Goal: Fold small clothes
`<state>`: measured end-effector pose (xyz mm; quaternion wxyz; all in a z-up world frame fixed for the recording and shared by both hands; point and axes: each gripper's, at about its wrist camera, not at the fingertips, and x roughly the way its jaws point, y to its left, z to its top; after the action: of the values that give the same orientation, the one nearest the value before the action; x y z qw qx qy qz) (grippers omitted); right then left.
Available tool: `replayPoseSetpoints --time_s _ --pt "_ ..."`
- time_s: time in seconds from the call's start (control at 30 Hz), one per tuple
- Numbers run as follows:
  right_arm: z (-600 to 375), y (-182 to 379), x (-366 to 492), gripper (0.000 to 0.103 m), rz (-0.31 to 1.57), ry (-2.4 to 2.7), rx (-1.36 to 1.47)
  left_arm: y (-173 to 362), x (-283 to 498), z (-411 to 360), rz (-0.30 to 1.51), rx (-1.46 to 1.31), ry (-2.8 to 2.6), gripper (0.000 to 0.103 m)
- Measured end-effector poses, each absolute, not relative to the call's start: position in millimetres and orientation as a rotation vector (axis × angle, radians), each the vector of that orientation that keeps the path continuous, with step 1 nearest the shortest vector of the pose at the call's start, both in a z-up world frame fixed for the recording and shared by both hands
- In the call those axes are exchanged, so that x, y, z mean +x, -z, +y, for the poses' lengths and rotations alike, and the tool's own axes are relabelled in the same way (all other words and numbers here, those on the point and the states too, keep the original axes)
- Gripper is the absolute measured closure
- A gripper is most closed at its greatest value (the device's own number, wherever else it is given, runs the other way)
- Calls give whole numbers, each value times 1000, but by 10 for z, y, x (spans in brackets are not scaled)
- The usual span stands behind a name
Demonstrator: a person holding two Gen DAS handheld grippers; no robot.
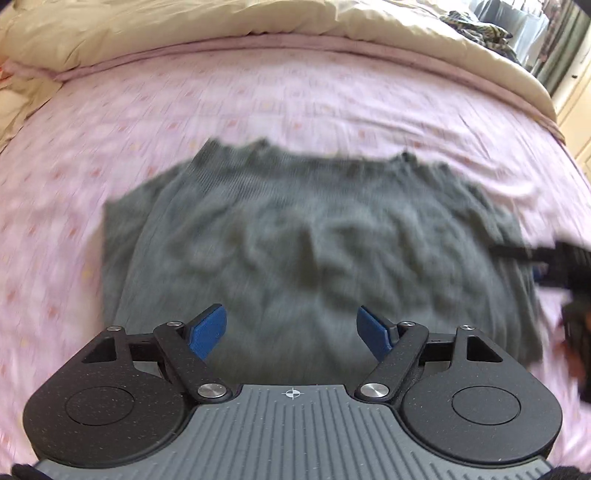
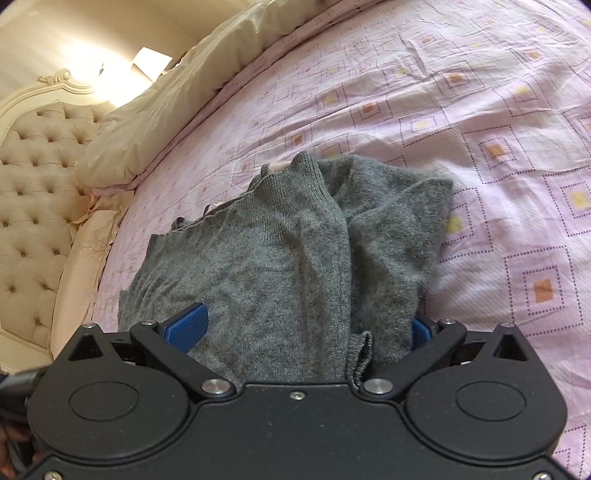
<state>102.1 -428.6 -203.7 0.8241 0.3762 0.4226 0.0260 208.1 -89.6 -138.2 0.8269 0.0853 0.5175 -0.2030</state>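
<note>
A grey knit sweater lies spread on the pink patterned bedsheet, blurred in the left wrist view. My left gripper hovers over the sweater's near edge, open, with nothing between its blue pads. In the right wrist view the sweater has one side bunched and lapped over the body, with a ribbed edge close to the gripper base. My right gripper is open wide, with the fabric lying between its fingers; the right pad is partly hidden by cloth. The right gripper also shows at the sweater's right edge.
A beige duvet is bunched along the far side of the bed. A tufted headboard stands to the left in the right wrist view. Dark clothes lie at the far right corner. Bare pink sheet surrounds the sweater.
</note>
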Motion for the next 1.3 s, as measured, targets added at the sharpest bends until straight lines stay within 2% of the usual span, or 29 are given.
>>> replayPoseSetpoints --time_s 0.3,0.43,0.53,0.73,0.93,1.1,1.3 --pt "-4470 2113 989 0 877 -90 929 1736 2591 -1530 1132 352 465 27" --pt "-4509 2139 965 0 862 -97 968 1887 2675 -1568 1151 373 448 16" --pt "-4497 2136 958 0 858 -101 958 1911 2696 -1574 1157 374 444 13" --pt "-4489 2133 953 0 855 -101 955 1787 2701 -1589 1161 369 445 16" --pt "-4490 2118 950 0 886 -105 975 1616 2299 -1374 1165 305 459 16" --pt "-4413 2103 843 0 929 -127 980 1758 2007 -1228 1220 320 435 16" --pt "-4283 2078 698 0 948 -110 973 1818 2073 -1275 1232 334 421 14"
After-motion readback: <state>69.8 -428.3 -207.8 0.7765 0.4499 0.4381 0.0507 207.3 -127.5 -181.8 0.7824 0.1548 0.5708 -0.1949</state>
